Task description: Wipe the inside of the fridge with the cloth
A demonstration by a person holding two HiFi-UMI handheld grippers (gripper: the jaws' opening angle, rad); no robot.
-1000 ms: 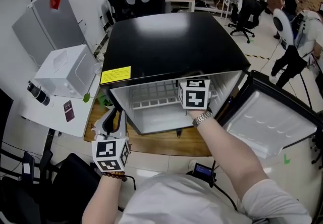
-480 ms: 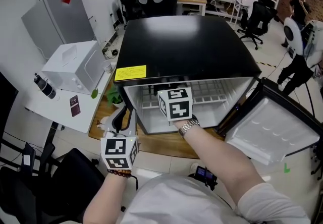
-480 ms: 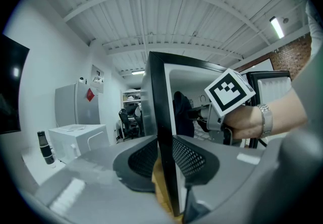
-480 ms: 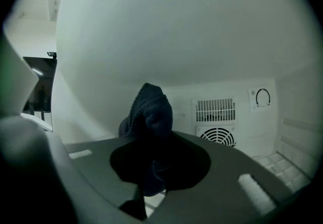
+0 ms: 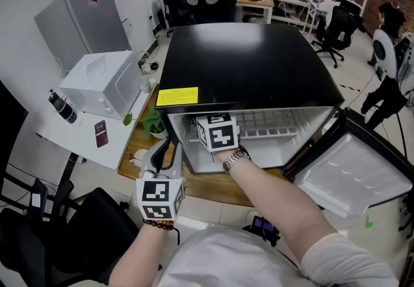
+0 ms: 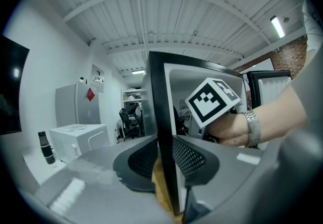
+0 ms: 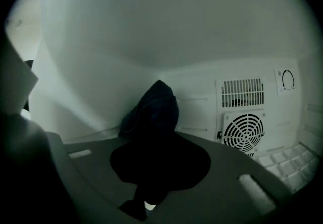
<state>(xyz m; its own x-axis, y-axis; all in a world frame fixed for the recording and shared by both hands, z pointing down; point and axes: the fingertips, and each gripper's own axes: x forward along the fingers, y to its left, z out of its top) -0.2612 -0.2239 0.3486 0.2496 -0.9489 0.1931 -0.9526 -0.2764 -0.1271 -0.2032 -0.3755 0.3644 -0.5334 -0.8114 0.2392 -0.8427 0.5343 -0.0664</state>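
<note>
Plainly the right gripper (image 7: 155,142) does the work: its jaws are clamped narrow on the dark cloth (image 7: 156,104), deep inside the fridge (image 5: 246,66). The cloth bunches straight ahead of the jaws, its long axis pointing at the corner where the fridge's left wall meets the back wall, left of the fan grille (image 7: 243,132). The next stroke likely depends on pushing that tip onto the wall. Whether it already touches I cannot tell, as the inside is dim. The left gripper (image 6: 164,167) is outside, its jaws closed on the front edge of the fridge's left wall. In the head view the cloth is hidden behind the right gripper's marker cube.
</note>
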